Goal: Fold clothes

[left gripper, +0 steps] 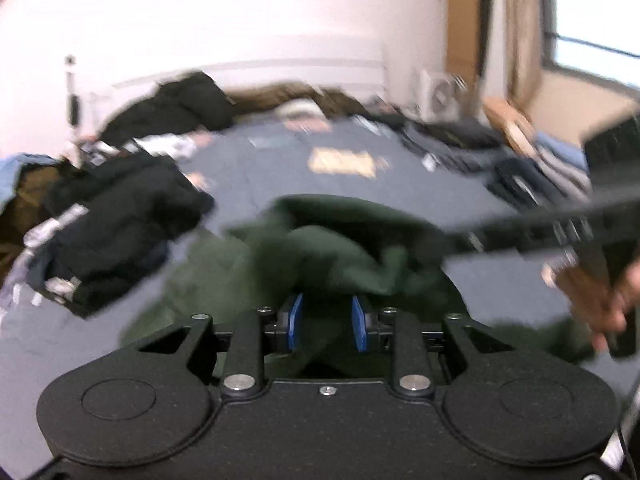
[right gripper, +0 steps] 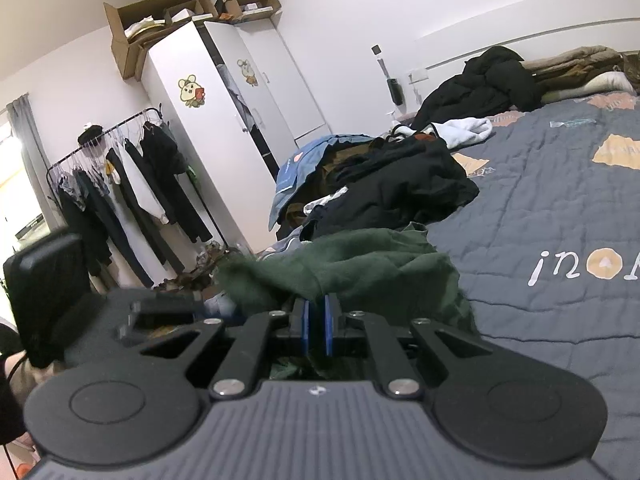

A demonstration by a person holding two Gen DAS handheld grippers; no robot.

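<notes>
Blue pads of the left tongs [left gripper: 327, 322] stand somewhat apart, green garment [left gripper: 340, 248] just ahead of them, nothing pinched as far as the motion blur lets me judge. Right tongs [right gripper: 316, 326] are nearly together, clamped on a fold of that green garment [right gripper: 360, 268] (its lower part hidden behind the tool). It lies bunched at the near edge of the bed [right gripper: 560, 208], beside a dark clothes pile [right gripper: 400, 188].
</notes>
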